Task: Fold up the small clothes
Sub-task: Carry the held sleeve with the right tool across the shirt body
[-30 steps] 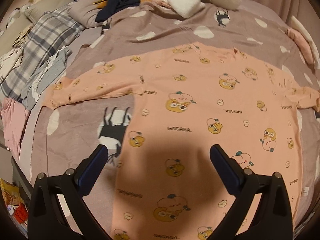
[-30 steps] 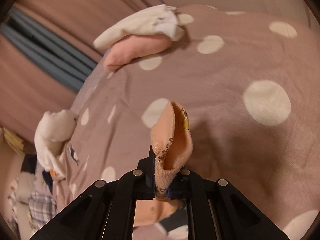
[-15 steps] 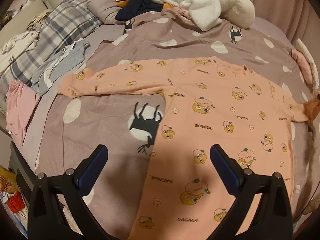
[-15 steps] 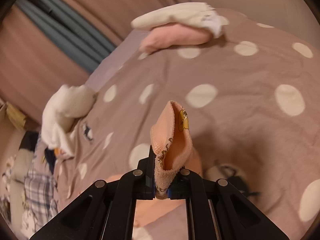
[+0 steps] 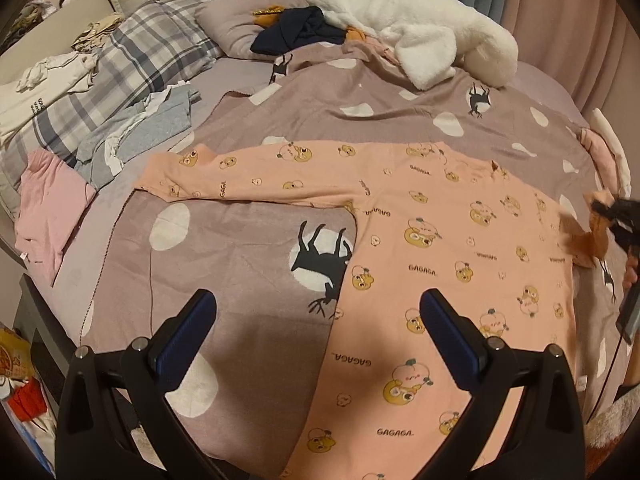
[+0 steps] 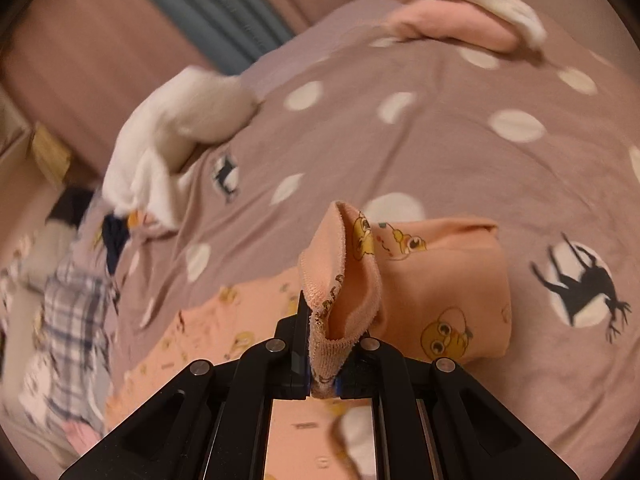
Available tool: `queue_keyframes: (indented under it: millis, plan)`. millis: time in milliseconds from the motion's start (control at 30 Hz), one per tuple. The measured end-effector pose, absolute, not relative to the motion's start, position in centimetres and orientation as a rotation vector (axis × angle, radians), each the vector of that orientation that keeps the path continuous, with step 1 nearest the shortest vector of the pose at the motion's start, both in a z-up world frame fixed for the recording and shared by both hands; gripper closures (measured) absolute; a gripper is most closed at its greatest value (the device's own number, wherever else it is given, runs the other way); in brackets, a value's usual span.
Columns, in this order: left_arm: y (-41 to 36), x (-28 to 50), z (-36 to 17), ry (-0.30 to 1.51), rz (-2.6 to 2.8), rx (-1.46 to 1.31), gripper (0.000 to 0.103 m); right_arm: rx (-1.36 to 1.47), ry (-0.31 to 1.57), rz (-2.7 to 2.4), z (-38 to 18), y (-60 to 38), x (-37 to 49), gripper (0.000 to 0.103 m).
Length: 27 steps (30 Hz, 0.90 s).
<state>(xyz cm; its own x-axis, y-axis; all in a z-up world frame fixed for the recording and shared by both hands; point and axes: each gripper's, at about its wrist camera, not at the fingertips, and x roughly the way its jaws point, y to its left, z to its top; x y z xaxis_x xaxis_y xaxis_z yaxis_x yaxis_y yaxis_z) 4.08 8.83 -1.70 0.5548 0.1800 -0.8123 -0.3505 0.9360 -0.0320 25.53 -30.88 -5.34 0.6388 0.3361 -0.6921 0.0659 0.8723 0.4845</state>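
Note:
A peach long-sleeved top [image 5: 440, 248] with cartoon prints lies spread on the mauve dotted blanket [image 5: 248, 248]. Its left sleeve [image 5: 248, 182] stretches flat to the left. My left gripper [image 5: 318, 320] is open and empty, held above the top's lower left edge. My right gripper [image 6: 322, 364] is shut on the cuff [image 6: 340, 276] of the right sleeve and holds it lifted, with the sleeve folding back over the top. It also shows at the right edge of the left wrist view [image 5: 612, 216].
A white fleece garment [image 5: 420, 48] and dark clothes [image 5: 296, 34] lie at the bed's far end. A plaid pillow [image 5: 132, 68], grey clothes [image 5: 140, 132] and a pink garment [image 5: 48, 208] lie left. Folded pink and white items [image 6: 460, 20] sit at the far right.
My left gripper has pulled back and to the left, so more of the bed shows. My right gripper has carried the sleeve cuff inward over the top.

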Motion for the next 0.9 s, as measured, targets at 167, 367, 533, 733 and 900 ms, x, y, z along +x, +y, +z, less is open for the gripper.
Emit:
queue_keyframes:
  millis: [167,367,533,733,900]
  plan:
    - [10.6,3.5,-2.0,0.956,0.255,-0.303,0.001,0.433,0.894,0.169,-4.2,-27.6,26.0,0.094]
    - [11.1,3.1,-2.6,0.984,0.297,-0.256,0.001,0.389,0.905,0.180,-3.9,-25.0,26.0,0.094]
    - [12.0,3.4,-2.0,0.908,0.394,-0.157,0.001,0.383,0.931,0.208,-4.3,-22.0,26.0,0.094]
    - [13.1,3.8,-3.2,0.945,0.320,-0.158,0.001,0.333,0.971,0.228,-4.5,-17.6,26.2,0.094]
    - [13.6,4.8,-5.2,0.915,0.308,-0.172,0.001,0.302,1.025,0.235,-4.6,-14.4,26.9,0.094]
